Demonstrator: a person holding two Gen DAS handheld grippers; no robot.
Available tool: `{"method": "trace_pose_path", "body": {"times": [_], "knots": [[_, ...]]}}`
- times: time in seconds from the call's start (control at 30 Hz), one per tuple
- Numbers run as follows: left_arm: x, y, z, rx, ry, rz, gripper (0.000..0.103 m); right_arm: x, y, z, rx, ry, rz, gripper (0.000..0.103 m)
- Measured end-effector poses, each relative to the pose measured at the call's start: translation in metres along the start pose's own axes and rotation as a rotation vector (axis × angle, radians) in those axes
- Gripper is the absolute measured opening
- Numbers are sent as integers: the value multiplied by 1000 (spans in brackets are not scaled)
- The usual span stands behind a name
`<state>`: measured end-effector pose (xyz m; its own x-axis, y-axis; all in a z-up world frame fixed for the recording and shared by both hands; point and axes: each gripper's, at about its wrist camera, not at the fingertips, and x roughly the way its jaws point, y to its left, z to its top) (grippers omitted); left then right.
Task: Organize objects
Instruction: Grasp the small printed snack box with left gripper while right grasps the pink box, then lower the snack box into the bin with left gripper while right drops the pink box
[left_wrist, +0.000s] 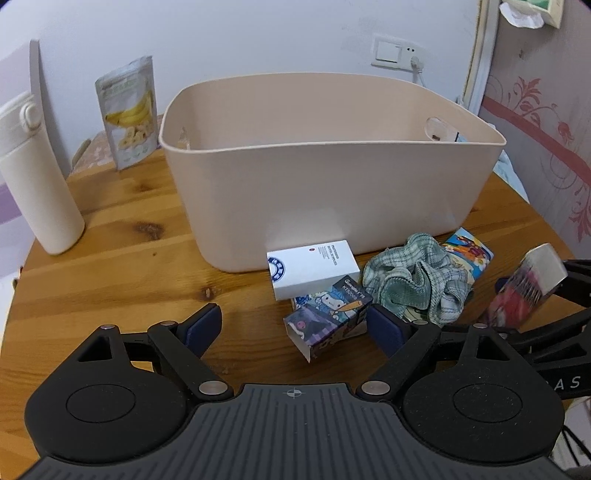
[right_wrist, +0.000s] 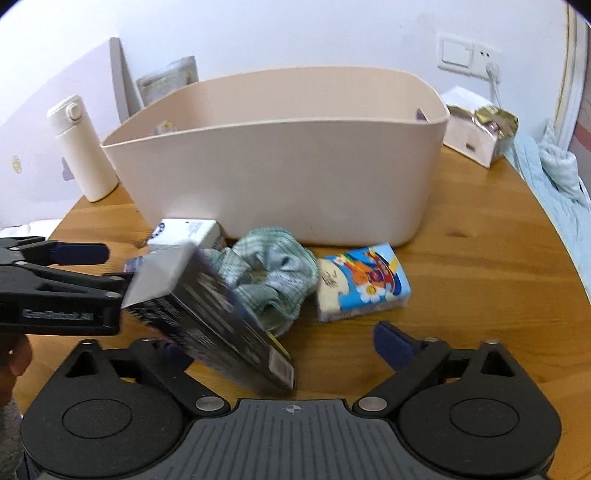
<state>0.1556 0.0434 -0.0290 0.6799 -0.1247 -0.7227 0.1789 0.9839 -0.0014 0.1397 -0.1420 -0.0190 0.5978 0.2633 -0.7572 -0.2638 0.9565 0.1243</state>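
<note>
Beige bin (left_wrist: 332, 192) far on wooden table (left_wrist: 129, 266); boxes, green scrunchie (left_wrist: 413, 280) near. Left gripper (left_wrist: 295, 325): jaws wide, empty. Right gripper (right_wrist: 280, 350): jaws wide, blurred dark box (right_wrist: 218, 321) between, grip unclear.

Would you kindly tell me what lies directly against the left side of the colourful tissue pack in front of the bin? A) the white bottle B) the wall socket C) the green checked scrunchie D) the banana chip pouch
C: the green checked scrunchie touches the colourful tissue pack on the table.

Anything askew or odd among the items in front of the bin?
Yes. A dark box stands tilted and motion-blurred between the right gripper's open jaws, unclamped. The cartoon-printed box lies crooked, propped on the white box.
</note>
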Motion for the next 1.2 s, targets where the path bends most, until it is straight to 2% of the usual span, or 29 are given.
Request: {"method": "trace_pose_path", "body": {"times": [0.13,0.27,0.33,0.4,0.5,0.87,1.2], "knots": [[2,-4,3,13,-4,-34,80,2,-4,0,11,15,22,69],[8,-7,5,30,7,-25,65,1,-8,-2,27,20,43,42],[10,-9,5,45,14,-19,54,0,-9,-2,33,20,53,38],[12,-9,4,38,24,-26,37,-2,-11,-4,39,12,57,35],[12,-6,4,17,31,-47,24,-6,-15,-4,53,-4,61,32],[-5,0,5,-10,-2,-35,23,-21,-25,1,60,-52,65,32],[-32,4,18,-13,-78,-34,23,-41,-36,17,70,-124,56,32]]}}
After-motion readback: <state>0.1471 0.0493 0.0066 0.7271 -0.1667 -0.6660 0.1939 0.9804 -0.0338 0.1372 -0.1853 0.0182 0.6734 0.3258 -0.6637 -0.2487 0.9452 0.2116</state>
